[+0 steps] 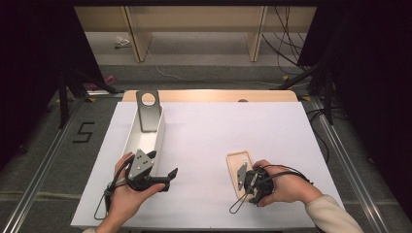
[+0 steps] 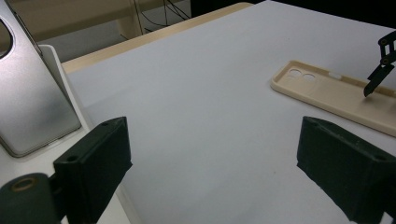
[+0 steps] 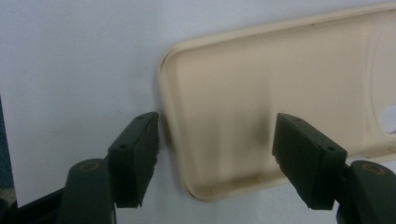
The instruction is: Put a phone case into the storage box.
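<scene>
white matte table, smooth beige phone case

Cream phone case open side up on white table, right gripper spread astride its corner, one jaw outside the case rim, one over its hollow

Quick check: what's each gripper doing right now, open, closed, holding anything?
Left gripper: open, holding nothing.
Right gripper: open, jaws straddling the phone case corner, not gripping.
</scene>
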`<state>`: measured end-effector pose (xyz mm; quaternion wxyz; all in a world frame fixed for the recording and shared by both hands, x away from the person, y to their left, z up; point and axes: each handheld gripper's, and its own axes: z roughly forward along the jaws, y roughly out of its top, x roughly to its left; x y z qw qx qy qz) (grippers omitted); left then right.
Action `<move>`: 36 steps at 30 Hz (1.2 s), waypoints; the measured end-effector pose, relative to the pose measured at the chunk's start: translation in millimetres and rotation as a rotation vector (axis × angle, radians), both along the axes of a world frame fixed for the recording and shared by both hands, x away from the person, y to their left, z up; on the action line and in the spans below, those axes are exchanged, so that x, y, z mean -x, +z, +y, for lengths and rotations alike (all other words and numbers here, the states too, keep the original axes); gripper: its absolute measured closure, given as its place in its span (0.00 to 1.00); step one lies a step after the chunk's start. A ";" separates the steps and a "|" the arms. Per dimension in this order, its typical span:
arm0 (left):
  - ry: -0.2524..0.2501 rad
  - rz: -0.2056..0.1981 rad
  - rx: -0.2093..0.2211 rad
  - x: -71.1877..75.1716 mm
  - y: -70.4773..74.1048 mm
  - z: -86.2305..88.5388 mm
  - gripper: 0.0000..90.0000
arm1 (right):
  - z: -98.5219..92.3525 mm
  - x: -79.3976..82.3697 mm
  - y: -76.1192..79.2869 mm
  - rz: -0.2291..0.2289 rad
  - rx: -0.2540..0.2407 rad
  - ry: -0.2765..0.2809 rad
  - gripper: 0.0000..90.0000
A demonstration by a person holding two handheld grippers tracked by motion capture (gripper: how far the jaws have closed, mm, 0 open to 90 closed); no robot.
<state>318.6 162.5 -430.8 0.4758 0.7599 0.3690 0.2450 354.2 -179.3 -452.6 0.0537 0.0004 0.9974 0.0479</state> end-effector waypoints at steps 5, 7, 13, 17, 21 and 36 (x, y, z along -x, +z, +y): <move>-0.002 0.002 -0.002 -0.1 -0.2 -0.2 0.10 | 1.5 0.4 -1.2 0.004 0.017 0.019 0.44; -0.003 0.002 -0.002 -0.1 -0.2 -0.2 0.10 | 2.1 0.8 -0.3 0.010 0.021 0.028 0.49; -0.007 0.002 -0.002 0.0 -0.4 -0.8 0.10 | 3.8 3.1 0.1 0.023 0.034 0.045 0.58; -0.007 0.002 -0.001 0.2 -0.6 -1.0 0.10 | 5.0 4.8 0.1 0.030 0.036 0.060 0.64; -0.008 0.002 -0.001 0.2 -0.5 -1.3 0.10 | 6.8 6.6 0.8 0.029 0.055 0.081 0.69; -0.014 0.002 -0.003 0.6 -0.5 -1.7 0.10 | 12.3 14.3 0.9 0.009 0.090 0.120 0.83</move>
